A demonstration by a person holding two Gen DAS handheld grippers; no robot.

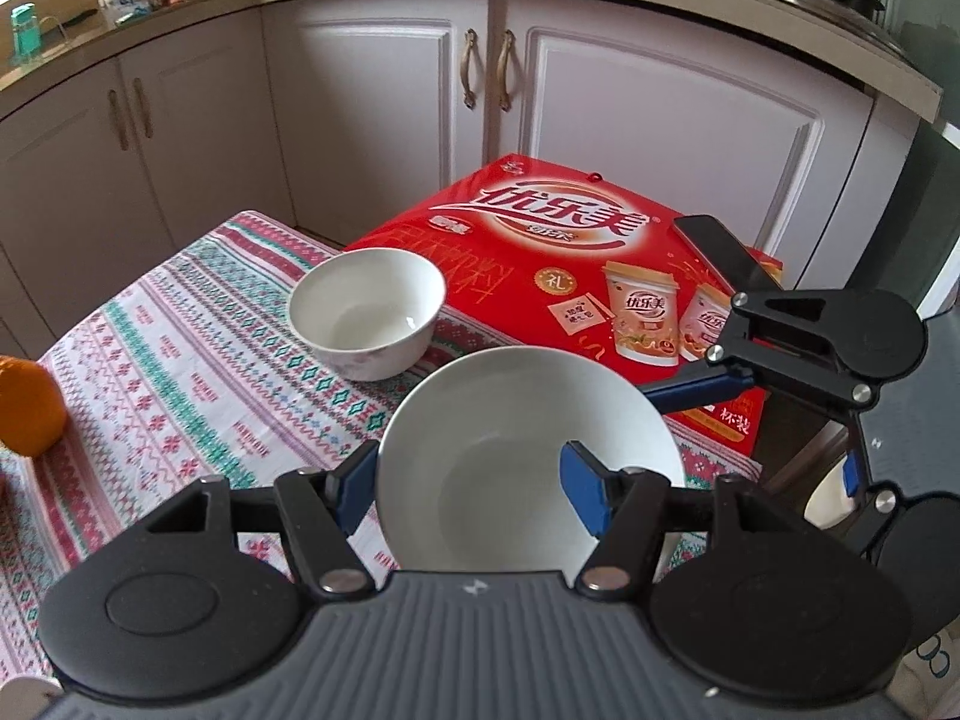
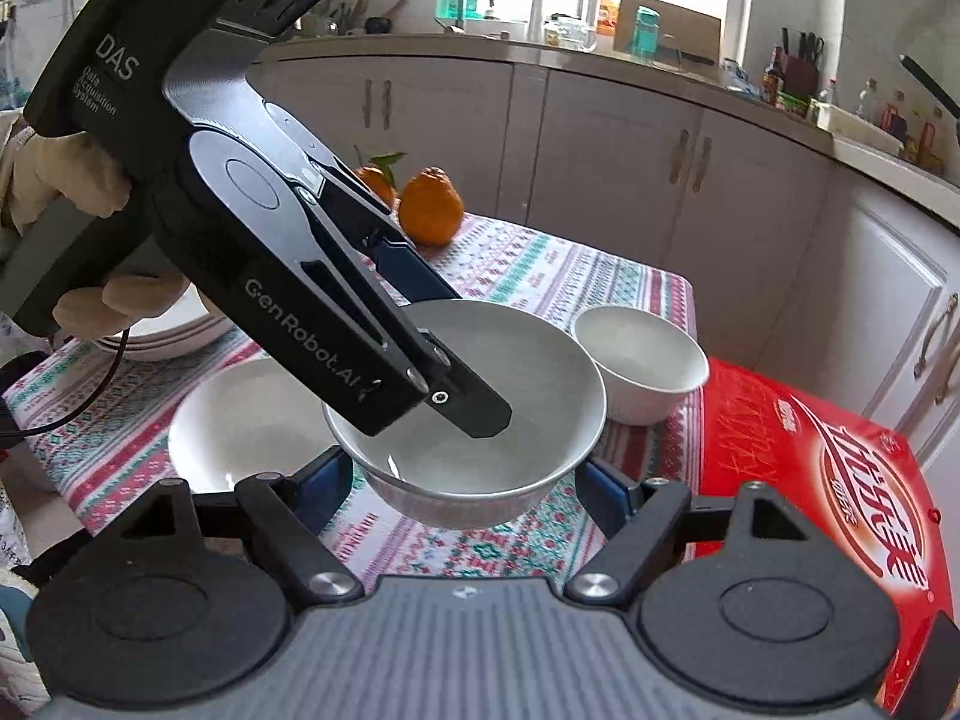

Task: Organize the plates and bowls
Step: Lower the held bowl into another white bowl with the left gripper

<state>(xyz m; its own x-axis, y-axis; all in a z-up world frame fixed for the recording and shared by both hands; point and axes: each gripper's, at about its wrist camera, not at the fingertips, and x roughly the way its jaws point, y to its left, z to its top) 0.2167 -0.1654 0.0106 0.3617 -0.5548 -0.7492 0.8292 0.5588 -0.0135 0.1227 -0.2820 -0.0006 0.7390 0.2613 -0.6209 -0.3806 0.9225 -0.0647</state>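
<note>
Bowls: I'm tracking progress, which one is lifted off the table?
The nearest bowl, rim pinched in the left gripper; the bowl by the red box sits on the cloth.

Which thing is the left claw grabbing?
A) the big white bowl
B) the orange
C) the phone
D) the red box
A: in the right wrist view the left claw pinches the rim of the big white bowl, one finger inside it and the other outside, holding it above the patterned tablecloth; the orange sits untouched farther back.
</note>
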